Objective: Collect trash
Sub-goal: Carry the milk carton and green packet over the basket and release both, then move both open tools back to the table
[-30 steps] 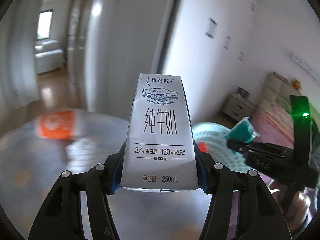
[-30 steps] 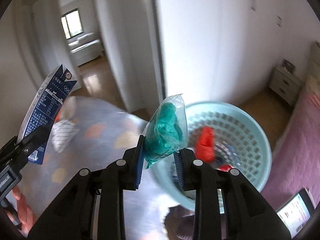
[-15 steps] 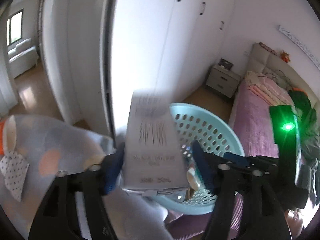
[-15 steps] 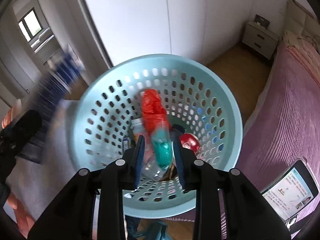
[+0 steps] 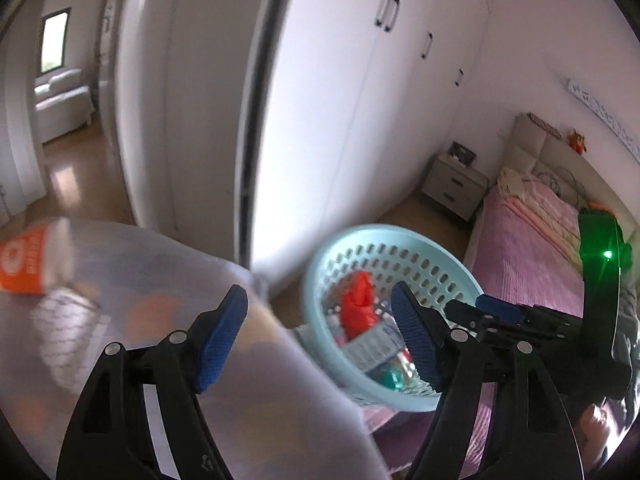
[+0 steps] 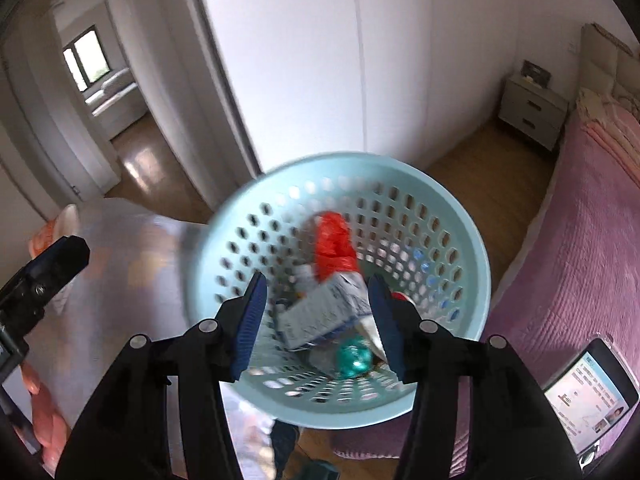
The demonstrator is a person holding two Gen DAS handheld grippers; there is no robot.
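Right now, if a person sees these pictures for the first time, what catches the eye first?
The pale blue perforated basket fills the middle of the right wrist view, with a bright red bag, a white milk carton and a teal wrapper lying inside. Both tools, right and left, are open and empty. On the table at far left lies an orange-labelled item.

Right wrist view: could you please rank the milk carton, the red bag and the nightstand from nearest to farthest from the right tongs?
1. Milk carton, in the basket, directly between the right tongs.
2. Red bag, just beyond, mid-basket.
3. Nightstand, far upper right, beside the bed.
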